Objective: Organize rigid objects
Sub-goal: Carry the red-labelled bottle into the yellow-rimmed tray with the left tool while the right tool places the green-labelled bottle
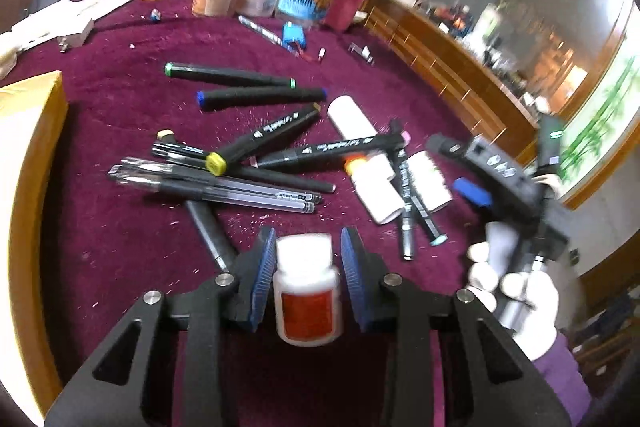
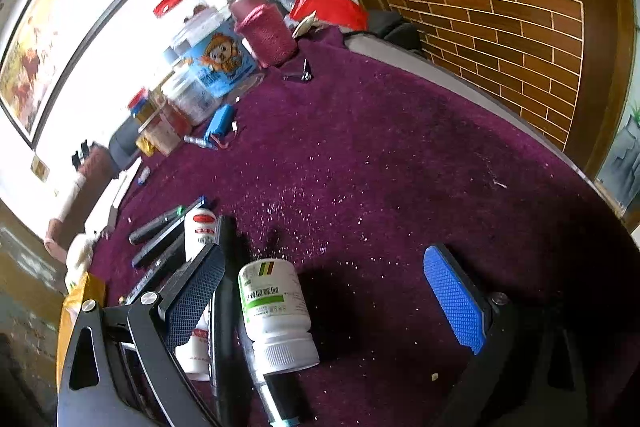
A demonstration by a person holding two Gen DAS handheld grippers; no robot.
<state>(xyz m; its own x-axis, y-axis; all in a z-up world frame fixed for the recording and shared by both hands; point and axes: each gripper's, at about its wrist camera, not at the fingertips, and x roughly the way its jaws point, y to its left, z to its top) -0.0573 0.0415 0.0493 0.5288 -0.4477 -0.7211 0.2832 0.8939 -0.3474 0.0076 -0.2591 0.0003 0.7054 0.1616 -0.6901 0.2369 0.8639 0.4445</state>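
Small white bottle (image 1: 306,291) low in the middle, upright between narrow left jaws, pads close but maybe not pressing. Right jaws wide, green-label bottle (image 2: 276,311) lying between.

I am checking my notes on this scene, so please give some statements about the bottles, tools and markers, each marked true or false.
1. A red-label bottle is between the left tool's pads. True.
2. The right tool is shut. False: its jaws stand wide open.
3. A green-label bottle lies on its side between the right tool's pads. True.
4. The cloth is green. False: it is dark purple.
5. The markers stand in a cup. False: they lie loose on the cloth.
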